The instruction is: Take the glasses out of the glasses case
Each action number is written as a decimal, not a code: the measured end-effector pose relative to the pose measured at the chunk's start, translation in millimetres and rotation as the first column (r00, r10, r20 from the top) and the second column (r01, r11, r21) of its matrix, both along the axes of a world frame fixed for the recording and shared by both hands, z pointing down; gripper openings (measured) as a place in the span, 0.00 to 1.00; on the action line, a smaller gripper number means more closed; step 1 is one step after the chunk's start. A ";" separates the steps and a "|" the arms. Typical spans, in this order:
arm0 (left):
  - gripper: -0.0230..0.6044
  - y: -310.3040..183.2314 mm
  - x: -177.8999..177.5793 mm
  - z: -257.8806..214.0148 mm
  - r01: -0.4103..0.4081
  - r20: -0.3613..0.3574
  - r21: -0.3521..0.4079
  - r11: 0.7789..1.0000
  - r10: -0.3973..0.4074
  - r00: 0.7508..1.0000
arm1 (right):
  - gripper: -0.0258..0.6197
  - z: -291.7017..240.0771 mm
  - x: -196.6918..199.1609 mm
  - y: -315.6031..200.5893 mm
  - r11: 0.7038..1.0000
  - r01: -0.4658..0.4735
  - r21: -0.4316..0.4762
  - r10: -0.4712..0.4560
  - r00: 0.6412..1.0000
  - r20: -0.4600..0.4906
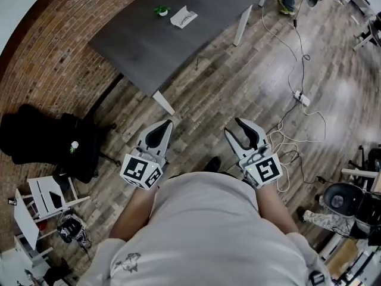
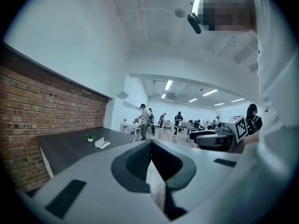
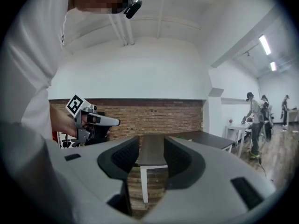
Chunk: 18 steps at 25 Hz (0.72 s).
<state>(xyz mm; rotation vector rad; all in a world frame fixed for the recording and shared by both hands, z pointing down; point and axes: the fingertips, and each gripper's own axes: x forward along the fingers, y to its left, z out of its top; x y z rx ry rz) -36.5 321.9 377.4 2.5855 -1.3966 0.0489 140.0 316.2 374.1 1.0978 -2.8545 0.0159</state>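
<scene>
The white glasses case (image 1: 183,18) lies on the far part of the dark grey table (image 1: 143,46), next to a small green plant (image 1: 161,9). It also shows small in the left gripper view as the case (image 2: 102,143). No glasses can be made out at this distance. Both grippers are held close to the person's body, well short of the table. My left gripper (image 1: 168,124) (image 2: 151,143) has its jaws together with nothing in them. My right gripper (image 1: 233,127) (image 3: 152,146) stands open and empty, pointing level at the table's near end.
A wooden floor lies between me and the table, whose white leg (image 1: 164,103) is nearest. A black chair with bags (image 1: 53,142) stands at the left by the brick wall. Cables and a power strip (image 1: 302,98) lie at the right. People (image 2: 145,120) stand far back.
</scene>
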 end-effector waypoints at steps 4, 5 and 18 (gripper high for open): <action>0.05 -17.2 31.1 -0.4 -0.009 -0.012 0.004 1.000 0.009 1.000 | 0.31 -1.0 28.8 -12.7 1.000 -0.013 0.007 0.013 1.000 -0.003; 0.05 -21.7 39.2 -1.4 -0.015 -0.014 0.005 1.000 0.015 1.000 | 0.31 -2.3 35.4 -15.9 1.000 -0.019 0.011 0.019 1.000 -0.003; 0.05 -76.6 103.0 -5.2 -0.111 -0.008 0.017 0.994 0.111 0.994 | 0.31 5.9 91.2 -49.7 0.993 -0.114 -0.013 0.114 0.993 0.026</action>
